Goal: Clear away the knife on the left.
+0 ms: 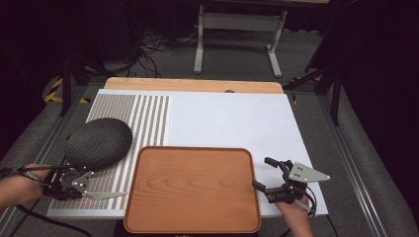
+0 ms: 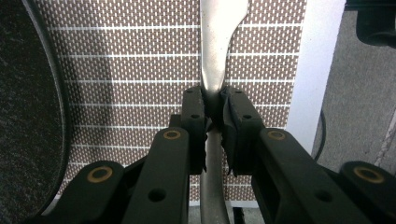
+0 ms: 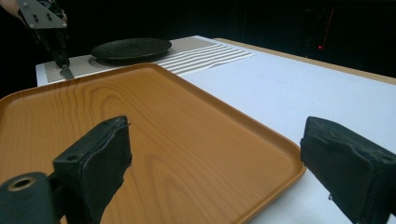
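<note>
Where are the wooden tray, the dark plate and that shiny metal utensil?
wooden tray [image 1: 192,187]: high view, bare middle of its floor.
dark plate [image 1: 99,143]: high view, centre of its textured top.
metal utensil [image 2: 215,51]: left gripper view, its flat handle beyond the shut jaws.

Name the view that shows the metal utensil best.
The left gripper view: the metal utensil runs up between the left gripper jaws, clamped at its neck. The high view shows its flat end small beside the tray; the right gripper view, a distant tip.

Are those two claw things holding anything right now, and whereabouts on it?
The left gripper is clamped on the narrow handle of a metal knife, blade pointing out. The right gripper is open beside the wooden tray, holding nothing.
</note>
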